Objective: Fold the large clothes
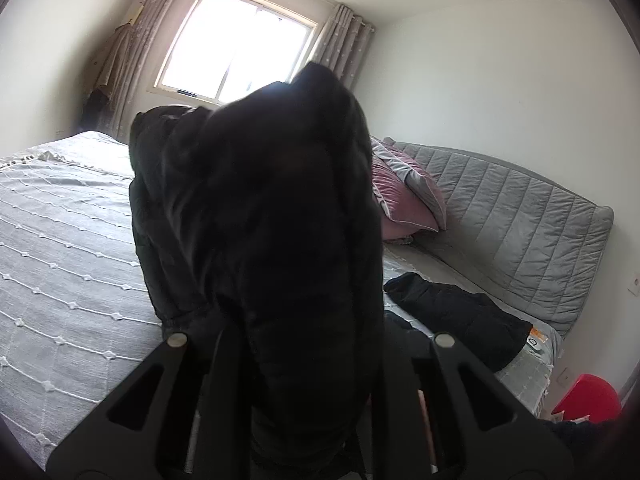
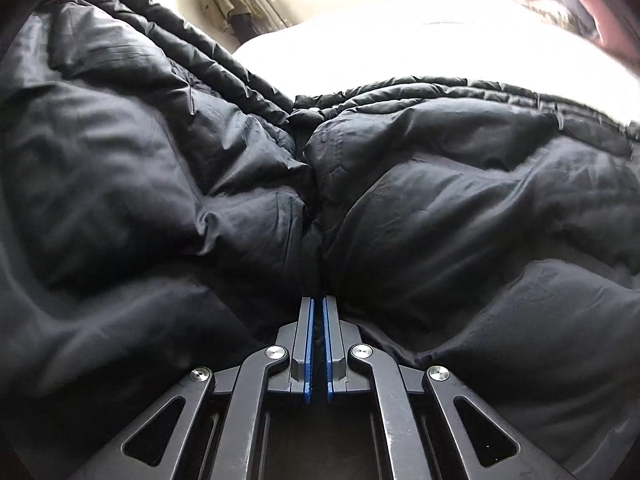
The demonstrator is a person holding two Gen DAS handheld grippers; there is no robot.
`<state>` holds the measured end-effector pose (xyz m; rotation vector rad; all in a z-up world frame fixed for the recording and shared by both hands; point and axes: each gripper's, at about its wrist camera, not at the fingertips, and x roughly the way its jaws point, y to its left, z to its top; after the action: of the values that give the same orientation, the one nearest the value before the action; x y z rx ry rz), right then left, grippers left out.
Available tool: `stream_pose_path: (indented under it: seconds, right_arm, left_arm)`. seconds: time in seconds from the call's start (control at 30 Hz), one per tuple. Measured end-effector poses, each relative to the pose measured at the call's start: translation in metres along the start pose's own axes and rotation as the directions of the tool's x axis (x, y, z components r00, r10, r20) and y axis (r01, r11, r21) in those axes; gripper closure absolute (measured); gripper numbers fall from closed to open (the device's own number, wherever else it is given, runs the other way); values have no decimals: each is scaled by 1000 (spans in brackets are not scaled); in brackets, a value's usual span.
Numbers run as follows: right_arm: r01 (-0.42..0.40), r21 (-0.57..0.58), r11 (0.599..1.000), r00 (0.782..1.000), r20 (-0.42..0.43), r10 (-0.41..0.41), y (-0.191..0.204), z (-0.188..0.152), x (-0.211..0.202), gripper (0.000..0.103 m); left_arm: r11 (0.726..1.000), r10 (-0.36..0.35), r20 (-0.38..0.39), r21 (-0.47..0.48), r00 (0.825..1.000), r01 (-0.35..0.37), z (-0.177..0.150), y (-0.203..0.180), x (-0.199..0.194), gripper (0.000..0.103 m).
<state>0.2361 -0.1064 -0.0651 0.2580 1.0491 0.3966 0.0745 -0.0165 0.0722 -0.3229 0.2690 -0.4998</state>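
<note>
A black puffer jacket (image 1: 260,208) rises in a bunched mass straight in front of my left gripper (image 1: 308,360). Its fabric comes up from between the two arms and hides the fingers; the jacket is held up off the bed, so the jaws are shut on it. In the right wrist view the same jacket (image 2: 440,208) fills the frame, lying quilted and creased. My right gripper (image 2: 319,304) points down at it, its blue pads (image 2: 308,344) nearly together with a thin fold of the black fabric pinched between the tips.
A grey bedspread (image 1: 60,240) covers the bed to the left. A pink pillow (image 1: 404,196) leans on a grey quilted headboard (image 1: 520,220). Another dark garment (image 1: 460,312) lies at the right, a red object (image 1: 588,396) beyond the bed's edge. A window (image 1: 240,40) is behind.
</note>
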Motion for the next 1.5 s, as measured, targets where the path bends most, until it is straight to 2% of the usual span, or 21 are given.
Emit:
stream_pose_path:
  seconds: [0.07,0.13,0.27,0.33,0.4,0.47,0.6,0.73,0.93,1.03,1.13,1.17,1.23,1.3,1.37,1.4,1.47,1.5]
  right_arm:
    - [-68,66,996,998,-7,69,-13,1,-15,96]
    - [-92,83,992,996,20,90,-17,-1,-33,96]
    - [-17,62,998,1000,26,16,-31,-14,-73,95]
    - [-20,77,997,999,40,17,-44,-22,-88,95]
    - [-51,112,992,998,47,46,-58,-31,-100,95]
    - [-115,141,983,993,55,108,-62,-39,-107,92]
    - [-221,62,973,975,4,221,-33,-52,-95,92]
    - [-199,31,979,976,-83,201,-8,-66,-75,92]
    - [-205,80,975,961,-172,216,-17,-82,-52,93]
    - [-203,120,972,971,-105,216,-36,-73,-78,93]
    - [-118,176,977,993,12,117,-72,-60,-113,91]
    - [-68,229,971,997,61,55,-94,-58,-129,91]
    - [-19,329,944,992,126,-24,-129,-58,-152,91]
    - [-9,414,910,981,178,-72,-162,-61,-171,91]
    - [-20,460,888,970,225,-95,-184,-67,-189,91]
    - [-23,468,884,967,236,-100,-189,-68,-193,90]
    - [-25,468,883,966,239,-99,-191,-67,-196,89]
    - [-24,466,885,966,239,-100,-193,-71,-202,88]
  left_arm:
    - [1000,-9,0,-6,1000,9,1,-3,0,86]
    - [1000,4,2,13,1000,-4,3,-6,-1,86]
    - [1000,13,-2,16,1000,-13,9,-9,-1,86]
    - [1000,18,-1,14,1000,-18,12,-11,1,86]
    - [1000,22,-3,5,1000,-22,15,-14,5,86]
    - [1000,25,-4,3,1000,-25,15,-16,8,86]
    - [999,36,-16,33,999,-35,12,-29,14,86]
    - [998,41,-32,53,999,-40,10,-43,18,86]
    - [992,61,-64,114,996,-54,1,-65,28,86]
    - [989,64,-84,136,994,-52,-1,-74,33,86]
    - [985,63,-115,166,991,-43,-6,-82,42,85]
    - [984,63,-125,173,990,-41,-8,-85,46,85]
    - [985,59,-147,171,987,-33,-12,-92,57,84]
    - [988,38,-178,153,983,-10,-19,-98,69,81]
    - [991,15,-216,136,976,15,-28,-103,81,69]
    - [993,-19,-238,112,971,47,-34,-104,86,63]
    - [990,-128,-273,27,953,140,-42,-102,90,41]
    - [984,-177,-285,-20,942,179,-44,-100,90,39]
